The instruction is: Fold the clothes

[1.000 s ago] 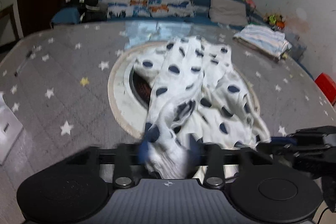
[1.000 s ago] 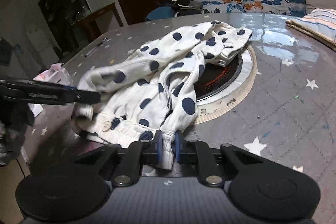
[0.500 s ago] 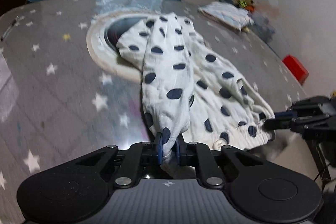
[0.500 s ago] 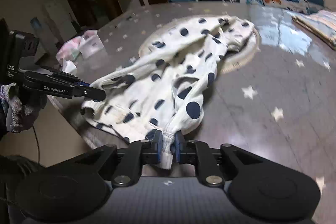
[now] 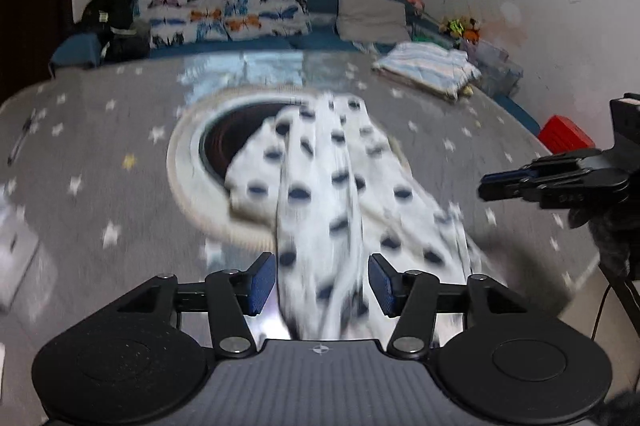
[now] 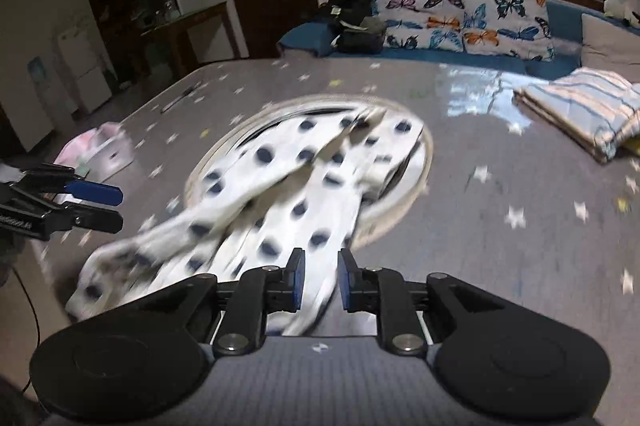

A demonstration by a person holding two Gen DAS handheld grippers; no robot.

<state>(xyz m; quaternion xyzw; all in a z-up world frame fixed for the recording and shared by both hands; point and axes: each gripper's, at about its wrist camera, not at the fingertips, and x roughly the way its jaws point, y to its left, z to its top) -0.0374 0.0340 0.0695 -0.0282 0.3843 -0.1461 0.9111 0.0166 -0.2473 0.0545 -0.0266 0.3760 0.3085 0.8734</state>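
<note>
Left wrist view: left gripper [image 5: 322,284] spread wide, blue pads [image 5: 262,284] parted at 6 o'clock, gripping nothing. White polka-dot garment [image 5: 320,202] (heavily blurred) stretched from the centre down to 6 o'clock between the parted pads, cloth passing through the gap; contact with either pad impossible to tell. Far end of the garment draped over the round inset ring [image 5: 188,154] in the grey star-patterned table [image 5: 100,154], ring toward 10 o'clock of the cloth. Right gripper [image 5: 486,186] seen at 3 o'clock, beside the garment and apart from it, fingers seen edge-on, gap too thin to judge from here. Folded striped cloth [image 5: 430,70] at 1 o'clock near the table's far edge. Butterfly cushions [image 5: 228,10] at 12 o'clock behind the table.

Right wrist view: right gripper [image 6: 321,280] released, pads [image 6: 298,280] a modest way apart at 6 o'clock, with a strip of the polka-dot garment [image 6: 280,194] running loose through the gap. Garment spread from the centre toward 8 o'clock, its upper part over the inset ring [image 6: 424,162]. Left gripper [image 6: 116,208] at 9 o'clock, fingers separated, clear of the cloth. Folded striped cloth [image 6: 584,110] at 2 o'clock. Pink bundle [image 6: 96,150] (blurred) at 9 o'clock on the table [image 6: 520,246].
</note>
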